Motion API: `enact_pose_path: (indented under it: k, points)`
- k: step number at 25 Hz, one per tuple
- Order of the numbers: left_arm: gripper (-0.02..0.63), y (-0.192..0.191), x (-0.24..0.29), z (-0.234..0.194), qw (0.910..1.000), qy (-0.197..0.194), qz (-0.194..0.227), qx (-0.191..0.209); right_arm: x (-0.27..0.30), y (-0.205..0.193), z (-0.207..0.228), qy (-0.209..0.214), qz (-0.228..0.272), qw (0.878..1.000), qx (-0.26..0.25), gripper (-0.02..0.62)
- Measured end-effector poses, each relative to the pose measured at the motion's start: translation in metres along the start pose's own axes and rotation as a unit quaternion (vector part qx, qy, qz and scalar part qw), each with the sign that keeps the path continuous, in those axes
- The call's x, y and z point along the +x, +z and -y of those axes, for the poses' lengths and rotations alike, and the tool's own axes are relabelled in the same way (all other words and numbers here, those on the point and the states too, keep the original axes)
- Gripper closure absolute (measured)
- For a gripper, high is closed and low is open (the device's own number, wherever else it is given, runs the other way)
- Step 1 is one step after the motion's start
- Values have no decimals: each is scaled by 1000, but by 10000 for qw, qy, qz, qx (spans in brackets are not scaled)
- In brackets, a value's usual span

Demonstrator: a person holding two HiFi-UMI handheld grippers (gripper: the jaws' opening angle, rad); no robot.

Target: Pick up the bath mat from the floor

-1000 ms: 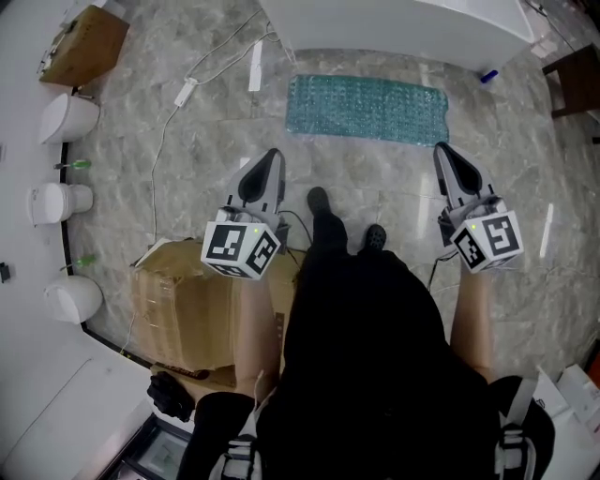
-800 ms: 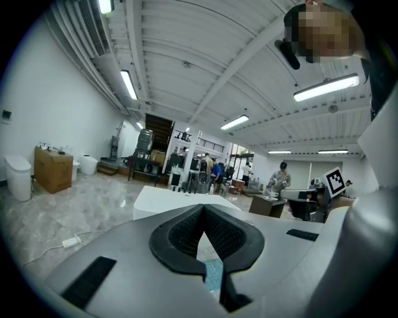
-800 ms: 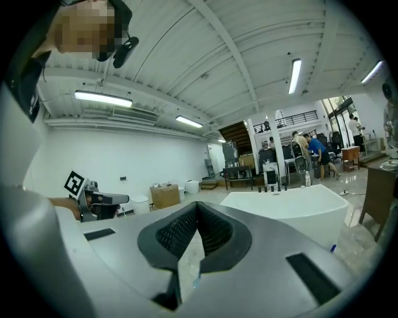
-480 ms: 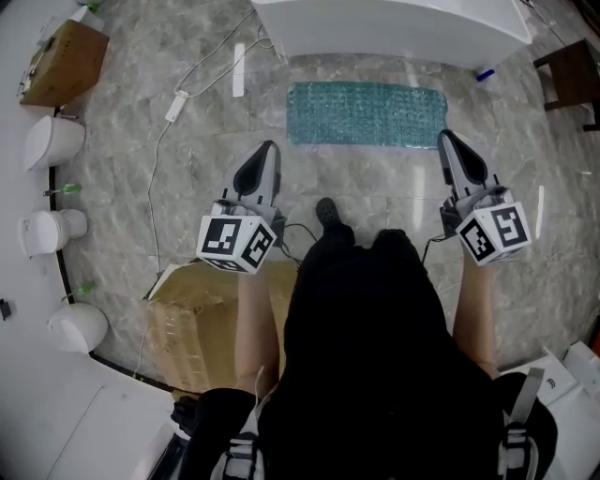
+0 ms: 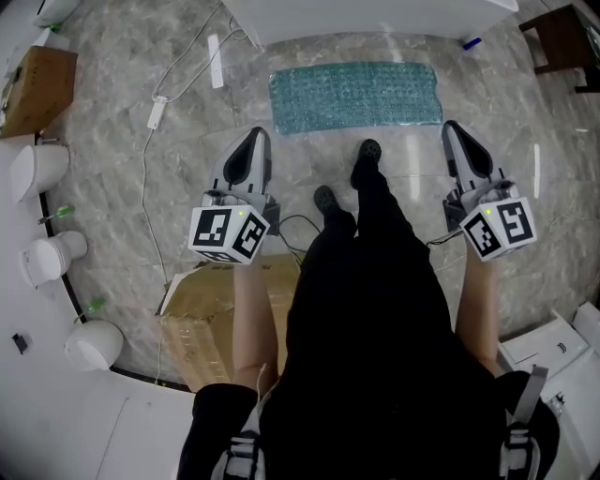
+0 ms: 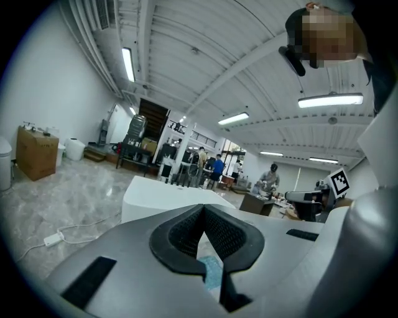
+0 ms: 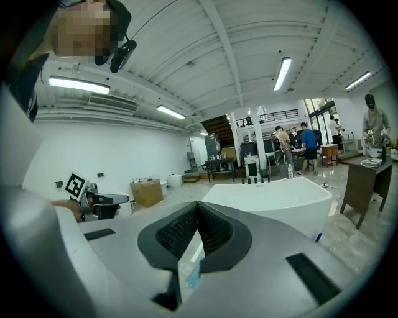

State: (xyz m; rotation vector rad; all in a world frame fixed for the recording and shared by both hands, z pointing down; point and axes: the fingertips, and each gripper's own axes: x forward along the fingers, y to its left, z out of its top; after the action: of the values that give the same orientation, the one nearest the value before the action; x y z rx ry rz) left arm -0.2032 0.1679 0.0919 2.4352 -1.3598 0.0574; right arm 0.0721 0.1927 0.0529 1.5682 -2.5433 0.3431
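- Facing a white bathtub (image 5: 366, 17) that is running along the far side of the bath mat (image 5: 354, 96), close to its far edge.
- Standing beside a cardboard box (image 5: 225, 314) that is sitting on the grey marble floor (image 5: 103, 141) under the left forearm, well short of the mat.
- Seeing an adapter block (image 5: 157, 112) on a white cable winding over the floor to the left, apart from the mat. Also seeing white ceramic fixtures (image 5: 37, 169) lining the curved left edge, and a second cardboard box (image 5: 37, 89) beyond them.
- Planting one dark shoe (image 5: 368, 152) forward between the two grippers, just short of the mat's near edge.
- Holding the left gripper (image 5: 251, 142) and the right gripper (image 5: 457, 139) above the floor, short of the mat, near its left and right ends. Pressing both pairs of jaws together, with nothing gripped in either.
- Catching only a teal sliver of the mat through the gap under the closed pads in each gripper view, and losing the rest behind the gripper bodies.
- Cutting off a dark wooden stool (image 5: 562, 33) at the top right corner and most of the bathtub at the top edge. Failing to make out what the small blue object (image 5: 472, 43) beside the tub is.
- Looking at a teal rectangular mat lying flat and unfolded on the floor, showing a bumpy, dotted surface, with its long side parallel to the tub.
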Motion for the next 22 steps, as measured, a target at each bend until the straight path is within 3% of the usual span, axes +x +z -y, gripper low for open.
enact_pose_path:
  k: [7, 16, 22]
  points:
    - [597, 7, 44, -12, 9995, 164, -219, 171, 65, 10, 33, 322, 93, 9994, 130, 583]
    - [597, 72, 132, -34, 9970, 731, 20, 270, 165, 67, 101, 977, 376, 9945, 101, 583]
    - [597, 56, 177, -38, 9930, 1160, -210, 68, 210, 55, 142, 1360, 188, 9904, 157, 583]
